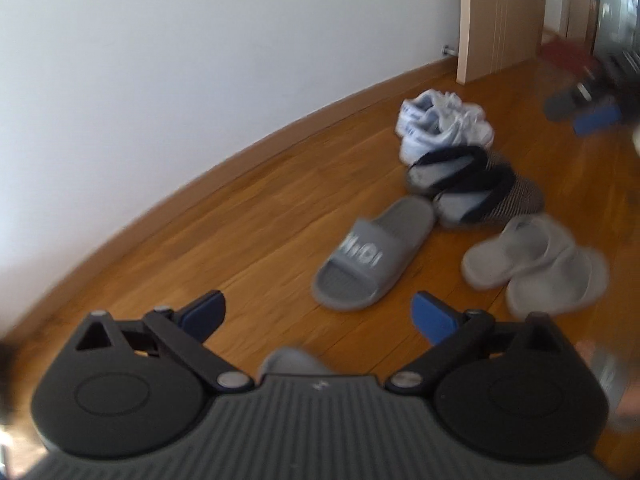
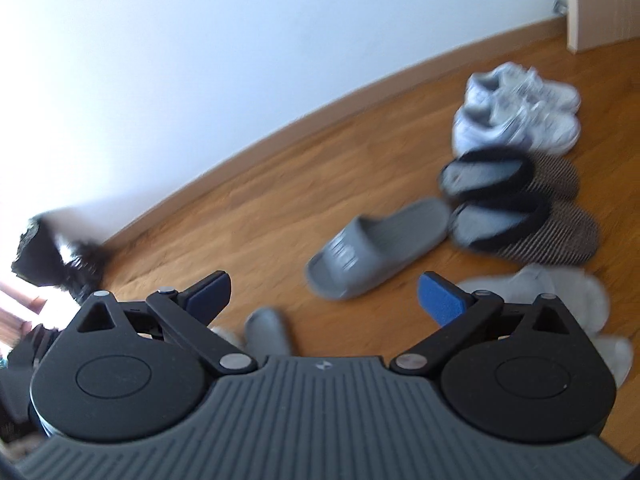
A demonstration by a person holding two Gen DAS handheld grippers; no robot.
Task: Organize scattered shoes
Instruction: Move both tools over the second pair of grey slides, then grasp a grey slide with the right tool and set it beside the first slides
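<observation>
Both grippers (image 1: 318, 314) (image 2: 324, 296) apparently wide, empty.

Home room, wooden floor (image 1: 240, 220), white wall (image 1: 200, 60), slippers (image 1: 536, 264)

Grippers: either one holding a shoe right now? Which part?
Nothing is held. The left gripper and the right gripper are both open above the floor, nothing between their fingers. The grey slide lies untouched ahead.
</observation>
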